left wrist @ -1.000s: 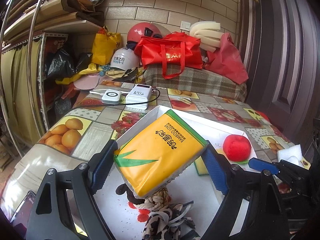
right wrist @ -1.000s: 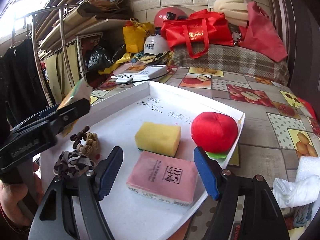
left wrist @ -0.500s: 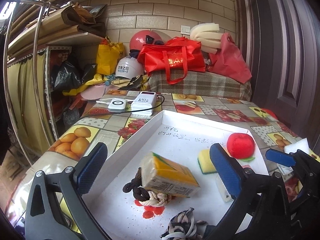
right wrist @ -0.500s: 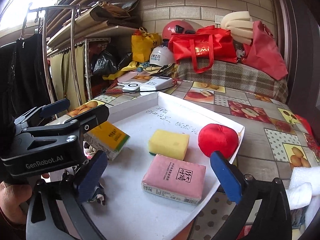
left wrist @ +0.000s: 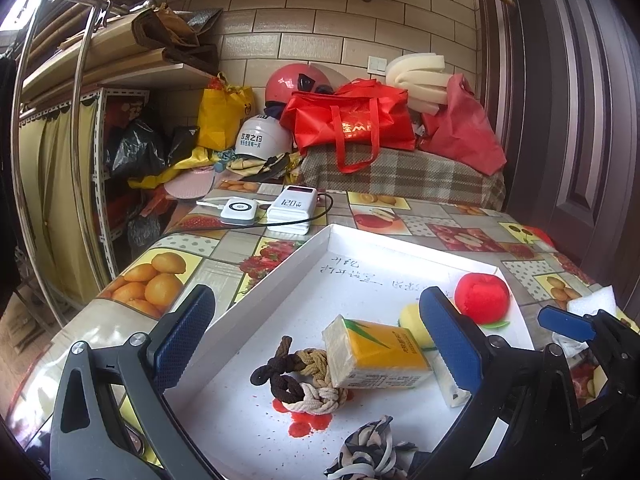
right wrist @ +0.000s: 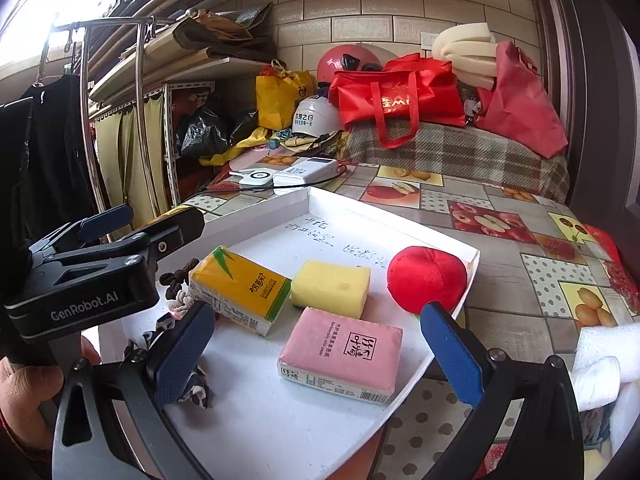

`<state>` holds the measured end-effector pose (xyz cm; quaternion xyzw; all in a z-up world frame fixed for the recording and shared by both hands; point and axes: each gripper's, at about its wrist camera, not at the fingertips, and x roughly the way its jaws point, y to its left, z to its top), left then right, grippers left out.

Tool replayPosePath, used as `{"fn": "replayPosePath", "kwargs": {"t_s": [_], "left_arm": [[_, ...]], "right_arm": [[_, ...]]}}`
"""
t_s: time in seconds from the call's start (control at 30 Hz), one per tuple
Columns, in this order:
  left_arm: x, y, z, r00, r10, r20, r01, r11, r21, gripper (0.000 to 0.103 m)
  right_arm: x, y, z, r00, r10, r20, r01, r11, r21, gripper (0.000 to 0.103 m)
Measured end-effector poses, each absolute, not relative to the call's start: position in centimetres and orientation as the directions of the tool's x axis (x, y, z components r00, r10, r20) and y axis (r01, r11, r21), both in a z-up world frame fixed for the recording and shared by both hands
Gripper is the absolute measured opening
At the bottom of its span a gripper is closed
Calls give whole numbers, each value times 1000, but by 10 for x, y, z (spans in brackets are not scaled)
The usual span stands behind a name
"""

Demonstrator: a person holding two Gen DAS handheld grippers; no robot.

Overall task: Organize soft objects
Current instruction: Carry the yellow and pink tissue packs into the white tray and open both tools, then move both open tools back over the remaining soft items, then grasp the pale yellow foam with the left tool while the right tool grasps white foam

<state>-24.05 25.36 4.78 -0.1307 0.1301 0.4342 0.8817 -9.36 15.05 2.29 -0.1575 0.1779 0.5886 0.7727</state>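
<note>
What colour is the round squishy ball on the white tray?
The ball is bright red, clearest in the right wrist view.

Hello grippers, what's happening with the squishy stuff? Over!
Left gripper and right gripper open, just released. Yellow tissue pack leaning on braided rope in white tray. Nothing blocking.

Lived-in household storage corner, not a workplace. Tiled brick-pattern wall [left wrist: 304,28] across the back; dark panelled door [left wrist: 580,92] at right of frame. Counter under a fruit-print oilcloth [left wrist: 168,276]. Heaped behind it: red shopping bag [left wrist: 352,124], yellow bag [left wrist: 224,116], two helmets, red [left wrist: 296,80] and white [left wrist: 264,140], foam pieces. Curtained metal shelving [left wrist: 60,160] and clothes rail [right wrist: 136,80] at left.
</note>
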Motion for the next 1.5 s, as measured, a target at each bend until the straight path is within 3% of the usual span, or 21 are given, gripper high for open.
{"fn": "replayPosePath", "kwargs": {"t_s": [0.53,0.87,1.03,1.3,1.5], "left_arm": [[-241,245,49,591,732,-339,-797,594,-108,103],[-220,202,51,686,641,-343,-701,709,-78,103],[-195,160,51,753,559,-348,-590,807,19,103],[-140,103,45,804,409,-432,-395,910,126,103],[-91,81,34,803,193,-563,-214,976,30,103]], "right_arm": [[-94,138,20,244,840,-484,-963,270,-17,103],[-80,81,24,282,846,-452,-950,311,-9,103],[-43,34,31,354,836,-419,-918,397,17,103],[50,-43,31,495,740,-455,-822,569,32,103],[87,-67,27,444,726,-525,-851,525,7,103]]}}
